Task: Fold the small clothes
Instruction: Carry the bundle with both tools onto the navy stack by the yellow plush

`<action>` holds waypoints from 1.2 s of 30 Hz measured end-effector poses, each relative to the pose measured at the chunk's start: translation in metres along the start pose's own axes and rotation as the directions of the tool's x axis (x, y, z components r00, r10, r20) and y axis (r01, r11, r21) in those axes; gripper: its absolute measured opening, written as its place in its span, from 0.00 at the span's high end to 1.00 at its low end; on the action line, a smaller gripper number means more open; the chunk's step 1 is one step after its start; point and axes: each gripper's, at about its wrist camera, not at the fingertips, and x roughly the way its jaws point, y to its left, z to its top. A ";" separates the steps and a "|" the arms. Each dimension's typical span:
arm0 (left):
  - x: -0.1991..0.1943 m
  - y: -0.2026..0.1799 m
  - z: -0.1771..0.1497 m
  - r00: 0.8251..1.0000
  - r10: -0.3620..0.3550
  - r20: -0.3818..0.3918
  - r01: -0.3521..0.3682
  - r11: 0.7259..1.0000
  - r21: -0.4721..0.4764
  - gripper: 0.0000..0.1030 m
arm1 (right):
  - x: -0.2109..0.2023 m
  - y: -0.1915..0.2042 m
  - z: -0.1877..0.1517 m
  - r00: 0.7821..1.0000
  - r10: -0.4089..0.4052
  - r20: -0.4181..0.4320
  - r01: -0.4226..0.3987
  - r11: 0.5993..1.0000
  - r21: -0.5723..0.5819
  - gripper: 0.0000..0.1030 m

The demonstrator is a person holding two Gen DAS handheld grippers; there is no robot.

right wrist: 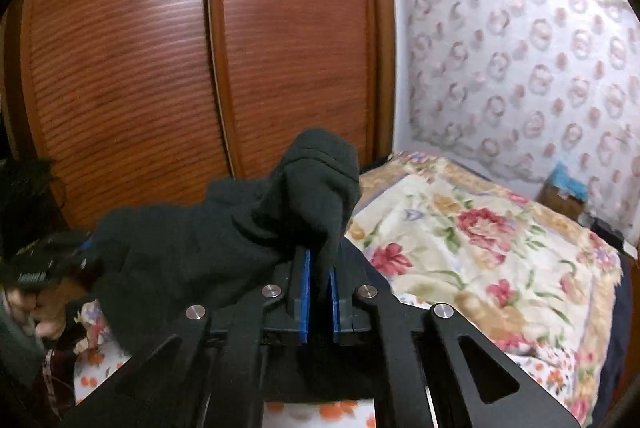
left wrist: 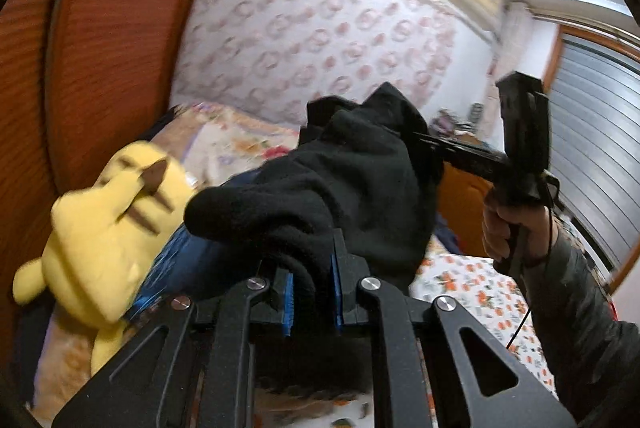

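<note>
A small black fleece garment (left wrist: 332, 179) hangs bunched in the air between both grippers. In the left wrist view my left gripper (left wrist: 314, 268) is shut, its blue pads (left wrist: 289, 292) pinching a fold of the cloth. At the right of that view a hand (left wrist: 512, 228) holds my right gripper (left wrist: 420, 137), whose tips disappear into the far end of the cloth. In the right wrist view my right gripper (right wrist: 319, 268) is shut on a hanging corner of the same garment (right wrist: 224, 236). The garment stretches left towards the blurred left gripper (right wrist: 60, 260).
A yellow plush toy (left wrist: 108, 220) lies on the bed at the left. The bed has a floral blanket (right wrist: 480, 248) and an orange-flowered sheet (left wrist: 472, 288). Wooden wardrobe doors (right wrist: 160, 67) stand close behind. A cardboard box (right wrist: 560, 199) sits by the patterned wall.
</note>
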 end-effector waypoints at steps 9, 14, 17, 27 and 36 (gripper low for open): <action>0.000 0.030 -0.019 0.999 0.033 0.014 -0.032 0.999 -0.040 0.85 | 0.047 -0.001 0.023 1.000 0.025 -0.009 -0.026 0.997 -0.076 0.93; 0.008 0.028 -0.026 0.996 0.078 -0.040 -0.079 0.996 -0.040 0.85 | 0.064 0.015 0.011 0.998 -0.039 -0.049 0.034 0.995 -0.094 0.92; 0.010 0.025 -0.030 0.994 0.093 -0.054 -0.095 0.995 -0.024 0.85 | 0.073 -0.001 0.009 0.994 -0.061 -0.089 0.057 0.997 -0.044 0.81; 0.006 0.016 -0.030 0.989 0.136 -0.051 -0.135 0.991 0.020 0.85 | 0.033 0.017 0.007 0.997 -0.071 0.037 0.072 0.997 -0.010 0.54; 0.012 0.016 -0.032 0.986 0.150 -0.068 -0.148 0.988 0.041 0.85 | 0.106 0.034 -0.042 0.999 -0.025 -0.047 0.022 0.998 -0.054 0.54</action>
